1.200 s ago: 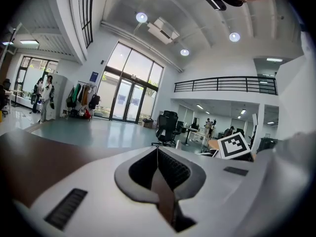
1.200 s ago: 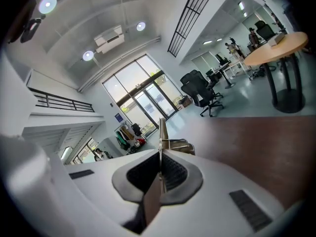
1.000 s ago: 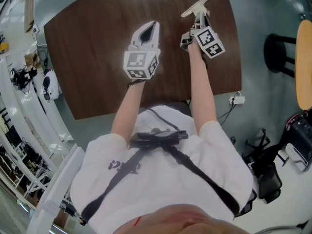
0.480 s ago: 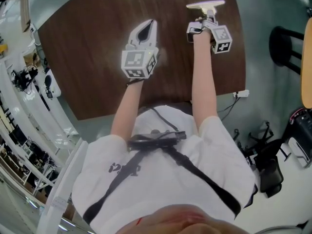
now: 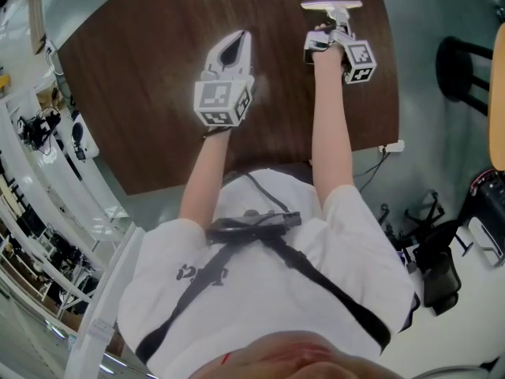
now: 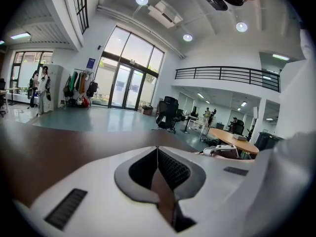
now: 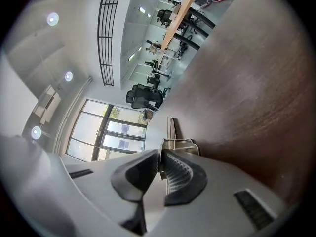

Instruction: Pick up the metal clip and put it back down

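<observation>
Two grippers are positioned over one dark brown wooden table (image 5: 158, 93); all locations below are given relative to that table.

1. Right gripper (image 7: 160, 158)
- Location: over the far right part of the table.
- Attitude: rolled onto its side, so the table surface runs up the right of the right gripper view.
- Jaw state: clamped on the metal clip (image 7: 176, 143). The ribbed pads (image 7: 177, 174) pinch the clip's bent wire handle.
- Clip position: the flat, straight bar of the clip extends beyond the jaw tips. In the head view it appears as a pale strip lying crosswise to the jaws, close to the table's far edge.
- Neither view shows whether the clip touches the table surface.

2. Left gripper (image 6: 157, 151)
- Location: over the middle of the table, well apart from the right gripper, pointing toward the far edge.
- Jaw state: closed, pad tips touching, with nothing between them. Only the table surface shows through the gap behind the tips.
- Its marker cube (image 5: 221, 103) sits at the end nearer the table's near edge, one marker face up.

3. Operator
- Both bare forearms reach out over the table's near edge.
- A white shirt (image 5: 260, 306) with black harness straps (image 5: 316, 279) is visible on the near side of the table.

4. Surroundings
- A white power strip (image 5: 387, 146) lies on the floor just off the table's near right corner.
- A dark stool (image 5: 454, 77) stands on the floor to the right of the table.
</observation>
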### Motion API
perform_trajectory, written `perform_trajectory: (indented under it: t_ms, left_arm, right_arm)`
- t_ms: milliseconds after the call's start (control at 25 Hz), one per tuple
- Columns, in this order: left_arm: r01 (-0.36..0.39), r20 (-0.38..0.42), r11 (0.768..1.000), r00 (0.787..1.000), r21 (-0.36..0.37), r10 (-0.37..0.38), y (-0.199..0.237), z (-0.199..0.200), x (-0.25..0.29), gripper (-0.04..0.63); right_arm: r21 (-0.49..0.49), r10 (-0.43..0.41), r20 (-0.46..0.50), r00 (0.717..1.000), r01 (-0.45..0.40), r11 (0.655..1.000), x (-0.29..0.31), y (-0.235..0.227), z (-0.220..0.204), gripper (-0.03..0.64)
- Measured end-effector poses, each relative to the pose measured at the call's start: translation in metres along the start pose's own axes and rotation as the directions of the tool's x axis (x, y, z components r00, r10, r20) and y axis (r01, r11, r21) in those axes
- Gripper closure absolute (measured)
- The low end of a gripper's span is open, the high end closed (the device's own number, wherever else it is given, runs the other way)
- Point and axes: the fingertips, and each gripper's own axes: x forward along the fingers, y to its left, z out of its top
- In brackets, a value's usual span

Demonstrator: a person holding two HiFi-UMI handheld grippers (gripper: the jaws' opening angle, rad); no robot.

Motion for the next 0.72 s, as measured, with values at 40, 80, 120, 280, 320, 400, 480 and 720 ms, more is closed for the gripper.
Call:
perform_trajectory:
  t_ms: [40, 80, 120, 280, 320, 400, 480, 720]
  left_arm:
    - [0.001, 0.001, 1.000, 1.000, 0.002, -0.001, -0.001, 0.000, -0.002, 0.581]
    - [0.005, 0.003, 1.000, 1.000, 0.004, -0.005, -0.002, 0.000, -0.004, 0.581]
    - [0.011, 0.005, 1.000, 1.000, 0.005, -0.011, -0.003, 0.000, -0.006, 0.581]
    - [0.024, 0.006, 1.000, 1.000, 0.000, -0.024, -0.006, -0.002, -0.017, 0.581]
    - [0.024, 0.005, 1.000, 1.000, -0.004, -0.024, -0.007, -0.003, -0.020, 0.581]
    - [0.024, 0.004, 1.000, 1.000, -0.006, -0.024, -0.009, -0.007, -0.024, 0.581]
    - [0.029, 0.003, 1.000, 1.000, -0.003, -0.029, -0.014, -0.011, -0.027, 0.581]
    - [0.049, 0.005, 0.999, 0.999, -0.009, -0.049, -0.024, -0.012, -0.038, 0.581]
  right_arm:
    - [-0.006, -0.002, -0.004, 1.000, 0.002, 1.000, -0.002, 0.000, 0.000, 0.606]
    - [-0.012, -0.005, -0.008, 1.000, 0.005, 1.000, -0.004, 0.000, 0.000, 0.606]
    - [-0.018, -0.007, -0.011, 1.000, 0.007, 1.000, -0.006, 0.001, 0.000, 0.605]
    - [-0.036, 0.018, -0.029, 0.999, -0.019, 0.999, -0.010, 0.006, -0.002, 0.547]
    - [-0.035, 0.030, -0.033, 0.999, -0.031, 0.999, -0.010, 0.008, -0.002, 0.528]
    - [-0.025, 0.058, -0.035, 0.998, -0.059, 0.998, -0.011, 0.011, -0.001, 0.485]
    - [-0.010, 0.087, -0.042, 0.995, -0.087, 0.996, -0.013, 0.014, 0.002, 0.436]
    - [0.014, 0.169, -0.093, 0.981, -0.169, 0.986, -0.023, 0.028, 0.001, 0.300]
